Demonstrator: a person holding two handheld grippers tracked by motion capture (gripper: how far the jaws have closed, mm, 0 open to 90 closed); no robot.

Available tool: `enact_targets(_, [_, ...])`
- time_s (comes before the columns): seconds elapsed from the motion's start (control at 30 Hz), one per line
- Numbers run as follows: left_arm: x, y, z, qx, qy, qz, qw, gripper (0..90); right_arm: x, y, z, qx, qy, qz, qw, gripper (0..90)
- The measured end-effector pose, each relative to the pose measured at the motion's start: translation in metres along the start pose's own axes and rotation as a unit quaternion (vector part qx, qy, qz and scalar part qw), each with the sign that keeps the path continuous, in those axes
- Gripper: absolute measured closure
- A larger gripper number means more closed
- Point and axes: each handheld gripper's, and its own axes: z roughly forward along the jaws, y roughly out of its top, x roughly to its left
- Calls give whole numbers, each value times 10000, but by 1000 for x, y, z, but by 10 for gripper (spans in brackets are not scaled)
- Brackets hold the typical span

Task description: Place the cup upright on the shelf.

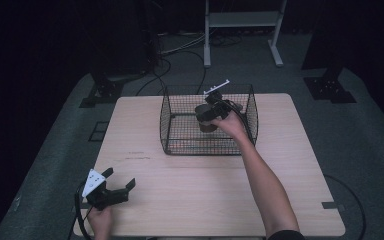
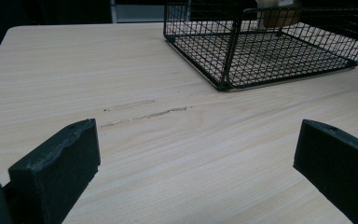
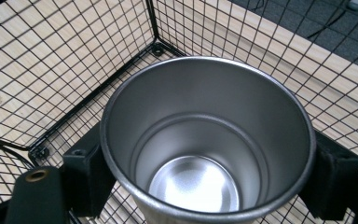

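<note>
The right tool [image 1: 209, 116] pinches a shiny metal cup [image 3: 205, 144], one black jaw pressed on each side of it. The cup is right between the jaws, standing up with its open mouth on top, and nothing is in it. Tool and cup are inside the black wire basket [image 1: 172, 131], with the wire floor just under the cup and a wire corner close behind it.

The left tool [image 1: 111, 189] is far from the basket, low over the bare worktop [image 2: 177, 154]. Its jaws are spread wide and hold nothing.

I think the cup is going down into the basket. To do it well, keep the cup straight, lower it slowly until its bottom sits flat on the wires, and stay off the walls. Let go only when it stands alone
</note>
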Motion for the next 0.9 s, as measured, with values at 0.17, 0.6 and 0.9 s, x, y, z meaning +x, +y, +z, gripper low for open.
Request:
enact_targets(0.17, [0, 0, 0, 11, -1, 20, 10000, 0, -2, -2, 4, 46, -54, 23, 10000, 177])
enact_targets(0.6, [0, 0, 0, -22, -5, -1, 10000, 0, -2, -3, 13, 212, -84, -32, 9997, 173])
enact_targets(0.9, [0, 0, 0, -24, -1, -13, 10000, 0, -5, -5, 18, 388, -190, -70, 9990, 167])
